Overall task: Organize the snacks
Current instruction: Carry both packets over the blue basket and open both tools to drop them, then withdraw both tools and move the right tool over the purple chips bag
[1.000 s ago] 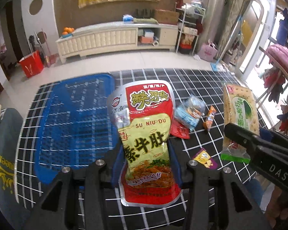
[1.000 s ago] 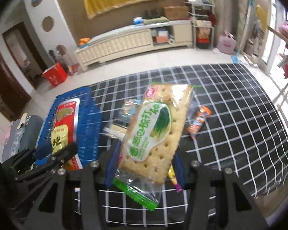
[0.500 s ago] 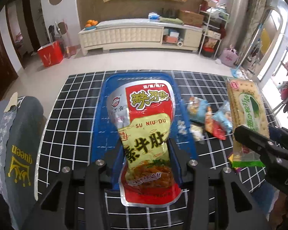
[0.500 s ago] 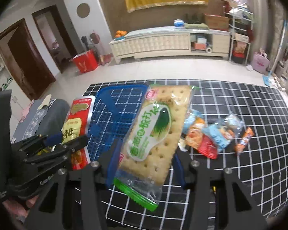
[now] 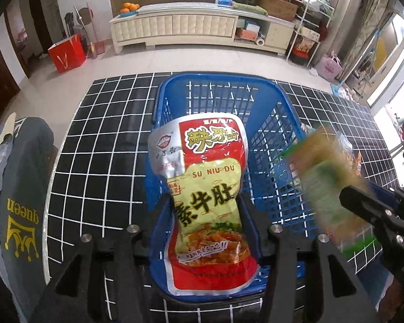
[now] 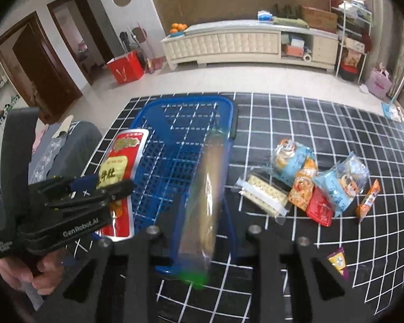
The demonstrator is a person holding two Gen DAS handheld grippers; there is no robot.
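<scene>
Over checked cloth (image 5: pixel 99 145): red pouch (image 5: pixel 207 188) between left gripper (image 5: pixel 204 231) fingers (cracker pack (image 6: pixel 202 210) seemingly loose).

Left gripper (image 5: pixel 204 215) clamps the red snack pouch (image 5: pixel 204 202) above the blue basket (image 5: pixel 229 91); blurred cracker pack (image 5: pixel 328 188) at three o'clock

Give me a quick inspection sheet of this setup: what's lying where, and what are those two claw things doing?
Surface: black cloth with a white grid, laid over the table.
Job's things: blue basket, nothing lying inside it yet; red and yellow pouch held above it; cracker pack, blurred, at the basket's right edge.
Clutter: small snack packets piled on the cloth right of the basket; a purple packet lies nearer.
Grippers: left gripper shut on the pouch; right gripper appears open, the cracker pack between its fingers.
Cables: nothing seen.
Surroundings: living room, long white cabinet, red bag on the floor.
</scene>
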